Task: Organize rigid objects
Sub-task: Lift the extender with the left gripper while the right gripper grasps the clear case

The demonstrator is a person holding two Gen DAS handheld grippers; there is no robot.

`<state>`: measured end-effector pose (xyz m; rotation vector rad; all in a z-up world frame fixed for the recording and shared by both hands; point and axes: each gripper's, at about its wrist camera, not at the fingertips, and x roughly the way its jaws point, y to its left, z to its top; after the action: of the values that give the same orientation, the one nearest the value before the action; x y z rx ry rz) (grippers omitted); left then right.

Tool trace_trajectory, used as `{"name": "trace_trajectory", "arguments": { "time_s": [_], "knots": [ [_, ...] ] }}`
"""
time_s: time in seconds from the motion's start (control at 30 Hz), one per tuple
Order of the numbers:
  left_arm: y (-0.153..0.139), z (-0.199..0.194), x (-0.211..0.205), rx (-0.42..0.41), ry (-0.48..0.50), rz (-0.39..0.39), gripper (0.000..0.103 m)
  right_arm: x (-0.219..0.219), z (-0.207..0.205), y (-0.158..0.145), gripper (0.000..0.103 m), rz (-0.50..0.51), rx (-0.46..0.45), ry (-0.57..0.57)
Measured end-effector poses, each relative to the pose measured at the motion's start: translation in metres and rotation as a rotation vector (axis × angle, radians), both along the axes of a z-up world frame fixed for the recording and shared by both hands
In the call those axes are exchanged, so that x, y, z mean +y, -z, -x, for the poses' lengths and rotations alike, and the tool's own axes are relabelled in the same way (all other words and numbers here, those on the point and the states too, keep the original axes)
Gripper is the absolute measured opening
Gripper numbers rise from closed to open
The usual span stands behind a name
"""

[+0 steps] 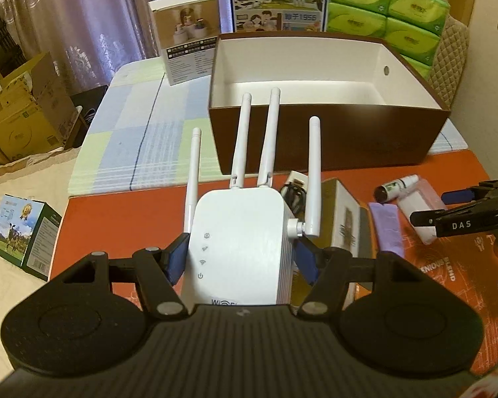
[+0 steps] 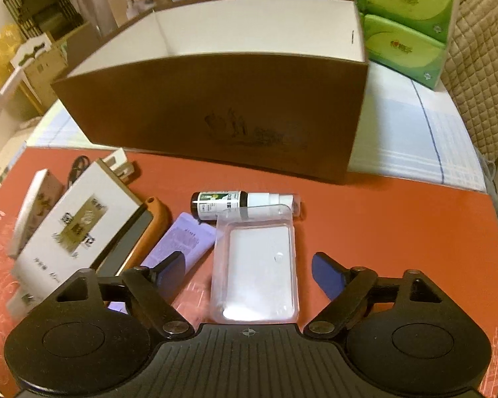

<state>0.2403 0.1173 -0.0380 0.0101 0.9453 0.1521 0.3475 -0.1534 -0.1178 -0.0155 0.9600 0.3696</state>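
Left gripper (image 1: 240, 258) is clenching the router (image 1: 237, 248) at lower centre, antennas pointing toward the box (image 1: 315, 139) for loading, while right gripper (image 2: 249, 275) is hovering released over the case (image 2: 257, 265).

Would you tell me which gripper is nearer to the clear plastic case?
Right. The right gripper is open with the clear plastic case between its fingers; the left gripper holds the WiFi extender off to the side.

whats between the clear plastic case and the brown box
In the right wrist view, a small spray bottle lies on its side between the clear plastic case and the brown box, touching the case; beyond it, bare red mat.
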Motion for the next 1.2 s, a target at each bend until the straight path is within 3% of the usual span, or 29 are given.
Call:
{"name": "trace_trajectory", "arguments": {
  "time_s": [0.2,0.37,0.5,0.87,1.2],
  "knots": [
    [0.000,-0.007,0.015,0.001,0.000,0.000,0.062,0.007,-0.012,0.011,0.070,0.035,0.024,0.011],
    [-0.003,-0.010,0.022,-0.007,0.013,0.001,0.062,0.009,-0.015,0.013,0.055,0.058,0.019,0.012],
    [-0.011,-0.013,0.025,-0.022,0.026,-0.003,0.062,0.006,-0.009,0.007,0.054,0.043,0.001,0.002],
    [-0.048,-0.037,0.028,-0.102,0.092,-0.038,0.062,-0.007,0.010,-0.070,0.054,-0.092,-0.101,-0.048],
    [-0.063,-0.118,0.005,-0.150,0.210,-0.017,0.062,0.011,-0.038,-0.124,0.054,-0.155,-0.231,-0.055]
  ]
}}
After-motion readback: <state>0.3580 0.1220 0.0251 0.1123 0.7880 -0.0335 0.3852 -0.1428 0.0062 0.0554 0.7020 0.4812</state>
